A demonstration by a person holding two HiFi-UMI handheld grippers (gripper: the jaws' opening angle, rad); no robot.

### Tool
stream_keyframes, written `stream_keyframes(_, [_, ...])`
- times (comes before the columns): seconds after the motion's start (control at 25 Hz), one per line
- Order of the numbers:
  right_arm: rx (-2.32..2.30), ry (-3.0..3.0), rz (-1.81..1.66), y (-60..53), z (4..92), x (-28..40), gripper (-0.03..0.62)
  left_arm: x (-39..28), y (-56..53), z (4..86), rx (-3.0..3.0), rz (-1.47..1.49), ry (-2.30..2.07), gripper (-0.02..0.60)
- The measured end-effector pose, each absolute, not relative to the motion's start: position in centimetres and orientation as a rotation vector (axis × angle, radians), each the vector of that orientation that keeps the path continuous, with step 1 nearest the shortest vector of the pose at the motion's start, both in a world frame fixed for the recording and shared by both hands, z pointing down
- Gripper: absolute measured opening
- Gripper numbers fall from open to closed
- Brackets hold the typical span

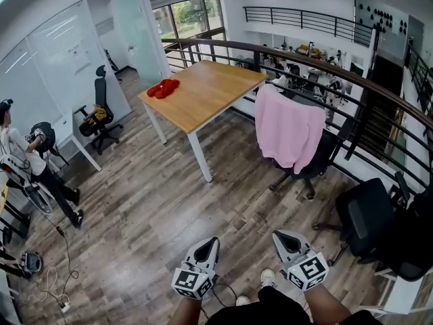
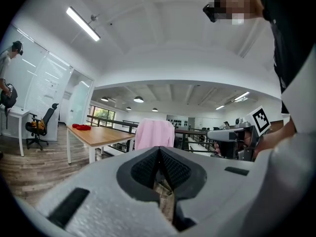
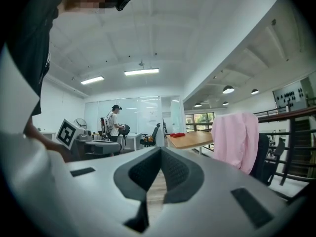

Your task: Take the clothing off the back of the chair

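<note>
Zero progress: pink fabric garment draped on black office chair back, 1 o'clock, well apart. Left gripper, right gripper: jaws together, empty. Approach, grasp, lift-off all pending.

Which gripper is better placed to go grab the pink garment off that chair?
Probably the right gripper: the garment hangs ahead on its side, while the left gripper sits farther over. Both are shut, empty and well short.

Grey plastic left gripper and right gripper point level, side by side. Both pairs of jaws closed, empty.
</note>
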State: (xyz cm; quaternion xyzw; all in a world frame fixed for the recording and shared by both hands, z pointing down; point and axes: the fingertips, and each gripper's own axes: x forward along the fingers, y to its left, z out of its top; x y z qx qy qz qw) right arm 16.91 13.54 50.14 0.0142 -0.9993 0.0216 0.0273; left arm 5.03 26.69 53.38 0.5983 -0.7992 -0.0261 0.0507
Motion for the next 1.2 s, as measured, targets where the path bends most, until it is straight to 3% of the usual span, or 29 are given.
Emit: stream_keyframes(1.2, [0.147,-3.112,0.089,-5.2,49.2,13.1,0.005,0.3,10.1,51.9,1.826,0.036,-2.458,0.015])
